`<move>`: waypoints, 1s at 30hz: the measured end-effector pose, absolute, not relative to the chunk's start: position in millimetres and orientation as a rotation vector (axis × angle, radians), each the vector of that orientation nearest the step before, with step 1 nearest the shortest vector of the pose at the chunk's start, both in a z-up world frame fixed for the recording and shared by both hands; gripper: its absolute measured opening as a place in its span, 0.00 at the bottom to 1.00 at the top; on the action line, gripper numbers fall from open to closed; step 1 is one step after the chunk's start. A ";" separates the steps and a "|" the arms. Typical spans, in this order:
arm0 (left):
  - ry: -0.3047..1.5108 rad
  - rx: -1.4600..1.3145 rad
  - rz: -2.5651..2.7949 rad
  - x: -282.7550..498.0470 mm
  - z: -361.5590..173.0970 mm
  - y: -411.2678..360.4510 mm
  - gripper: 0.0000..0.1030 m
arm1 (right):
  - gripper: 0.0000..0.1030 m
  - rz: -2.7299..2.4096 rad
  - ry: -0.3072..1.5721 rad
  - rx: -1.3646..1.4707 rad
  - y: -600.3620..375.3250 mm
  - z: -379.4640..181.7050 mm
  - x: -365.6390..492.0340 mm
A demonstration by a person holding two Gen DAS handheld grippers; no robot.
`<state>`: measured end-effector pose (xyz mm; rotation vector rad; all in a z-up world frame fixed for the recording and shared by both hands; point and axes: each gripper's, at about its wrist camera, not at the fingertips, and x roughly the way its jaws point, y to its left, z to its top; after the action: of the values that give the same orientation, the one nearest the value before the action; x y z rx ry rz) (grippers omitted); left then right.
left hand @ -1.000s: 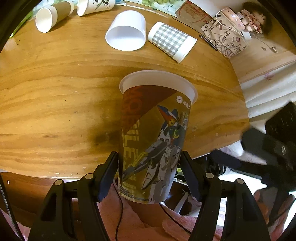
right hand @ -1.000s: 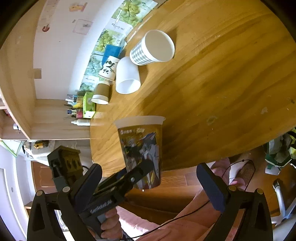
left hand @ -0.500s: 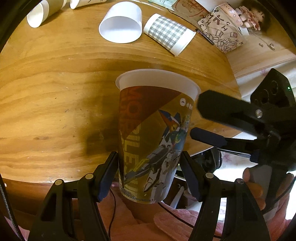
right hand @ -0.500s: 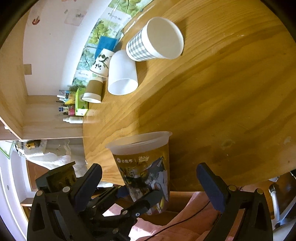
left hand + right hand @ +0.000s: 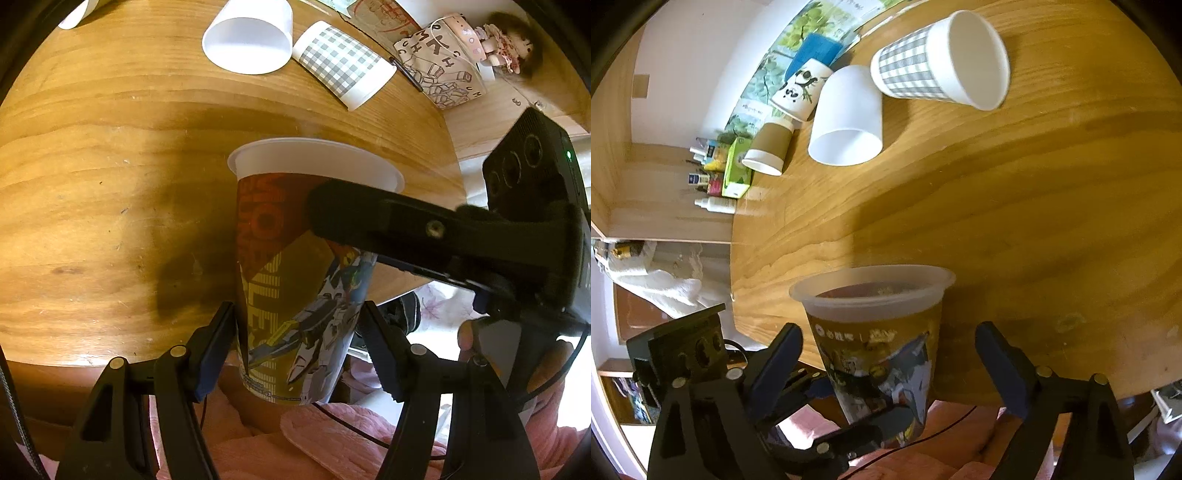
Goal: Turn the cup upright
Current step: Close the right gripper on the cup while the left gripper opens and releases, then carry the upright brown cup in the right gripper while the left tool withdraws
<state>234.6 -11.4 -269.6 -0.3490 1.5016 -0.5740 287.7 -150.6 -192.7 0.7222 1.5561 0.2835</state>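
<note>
A tall printed plastic cup (image 5: pixel 295 280) with a robot picture and a frosted rim stands rim-up between my left gripper's fingers; the left gripper (image 5: pixel 297 332) is shut on its lower part, over the near table edge. My right gripper (image 5: pixel 888 354) is open, its fingers standing on either side of the same cup (image 5: pixel 879 339) without touching it. One right finger (image 5: pixel 373 218) crosses in front of the cup's upper part in the left wrist view. The left gripper (image 5: pixel 827 417) shows low in the right wrist view.
On the wooden table (image 5: pixel 92 184) lie a white cup (image 5: pixel 247 40) and a grey checked cup (image 5: pixel 340 70) on their sides. A brown cup (image 5: pixel 768 147) and a panda cup (image 5: pixel 799 90) lie farther back. A patterned bag (image 5: pixel 443 70) sits at the right.
My right gripper has moved in around the cup, its finger now crossing the cup's front. The left gripper has kept hold and carried the cup a little farther over the table.
</note>
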 end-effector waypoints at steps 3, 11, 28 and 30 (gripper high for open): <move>1.508 -0.355 -0.584 235.4 -269.6 -10.0 0.69 | 0.89 0.289 1.563 0.689 -144.7 -193.4 292.7; 1.519 -0.380 -0.601 241.8 -272.4 -6.5 0.69 | 0.85 0.298 1.592 0.614 -130.8 -197.8 300.9; 1.525 -0.393 -0.598 239.4 -267.7 6.2 0.71 | 0.75 0.299 1.533 0.546 -117.5 -190.8 300.8; 1.523 -0.391 -0.586 239.1 -264.8 8.5 0.73 | 0.75 0.292 1.507 0.543 -118.0 -186.2 302.4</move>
<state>239.1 8.5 -264.8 -0.3913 1.5226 -0.5863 302.4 -118.0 -186.2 0.5426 1.5068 0.2924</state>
